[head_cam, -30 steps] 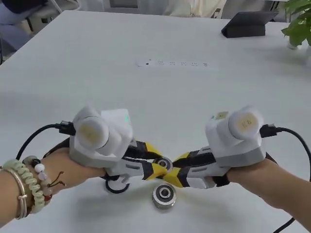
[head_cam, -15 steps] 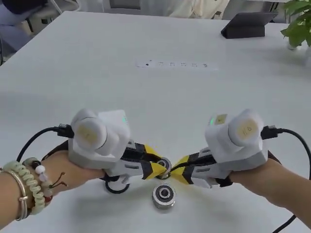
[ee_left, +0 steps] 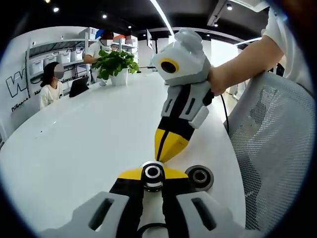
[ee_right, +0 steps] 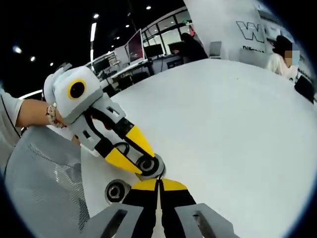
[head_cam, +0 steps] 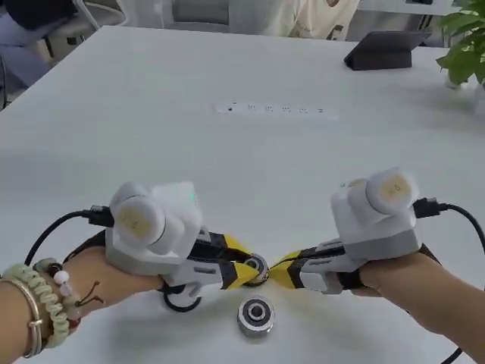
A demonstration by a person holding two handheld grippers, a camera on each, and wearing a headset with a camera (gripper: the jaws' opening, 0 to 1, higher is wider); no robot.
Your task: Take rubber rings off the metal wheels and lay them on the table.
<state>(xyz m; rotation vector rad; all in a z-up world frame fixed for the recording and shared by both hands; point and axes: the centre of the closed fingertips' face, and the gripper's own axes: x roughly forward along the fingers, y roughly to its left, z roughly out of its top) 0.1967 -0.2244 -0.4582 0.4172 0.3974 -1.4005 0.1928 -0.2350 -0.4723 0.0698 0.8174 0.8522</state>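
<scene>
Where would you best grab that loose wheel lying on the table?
Probably across its outer rim, coming straight down. The loose wheel lies flat on the table, hole up, nothing touching its sides, so two jaws can straddle it. The left gripper is shut on a second wheel; the shut right gripper would have to open first.

a wide white table (head_cam: 250,68) in an open office under a dark ceiling (ee_left: 119,12)
a row of sockets (head_cam: 276,110) is set into the tabletop, with a dark folded case (head_cam: 383,47) and a leafy green plant (head_cam: 464,42) near the far right corner. a grey mesh chair (ee_left: 277,148) stands just beside the near edge. shelving (ee_left: 54,54) lines a white wall (ee_left: 17,111) with large dark letters (ee_left: 16,84). a light strip (ee_left: 161,17) and small spotlights (ee_right: 148,8) shine overhead, and monitors (ee_right: 136,47) stand in the distance.
</scene>
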